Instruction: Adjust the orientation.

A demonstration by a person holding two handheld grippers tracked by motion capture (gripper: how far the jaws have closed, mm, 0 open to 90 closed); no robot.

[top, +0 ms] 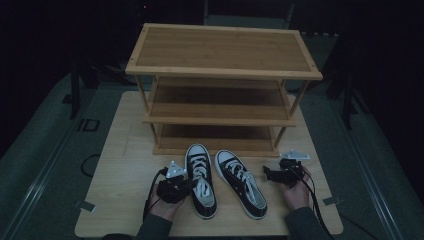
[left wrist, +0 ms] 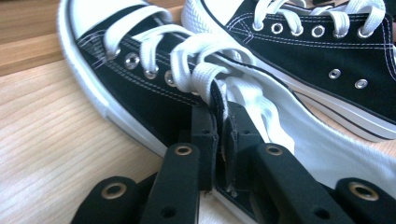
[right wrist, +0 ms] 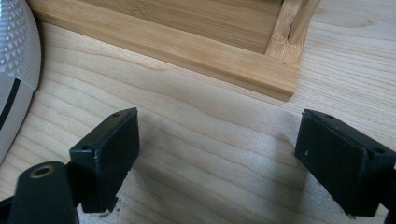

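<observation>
While both hands rested at the near edge of the tabletop (top: 125, 150), the left gripper (top: 186, 187) was found clamped on the left shoe (top: 200, 177), its pads pressing the black canvas edge of the shoe's opening near the top of the lacing. Seen from the left gripper view, the left gripper (left wrist: 219, 135) had its jaws drawn almost together with only that thin edge of the left shoe (left wrist: 140, 93) pinched between them, white laces lying just above the contact point. No other item was between the jaws.

On the high view, the left shoe stood at 6 o'clock from the wooden shoe rack (top: 220, 55), toe pointing toward the rack's lowest shelf. Its partner, the right shoe (top: 242, 182), lay just beside it at 3 o'clock, angled slightly, with toe also toward the rack. Both were black with white toe caps, soles and laces.

At 3 o'clock of the right shoe, the right gripper (top: 267, 175) was held low over the tabletop, near that shoe but apart from it. From the right gripper view, the right gripper (right wrist: 217, 158) stood wide, nothing between its jaws but bare tabletop (right wrist: 196, 140). A corner of the rack base (right wrist: 187, 46) appeared at 12 o'clock, and a white rubber toe cap (right wrist: 18, 46) at 10 o'clock.
</observation>
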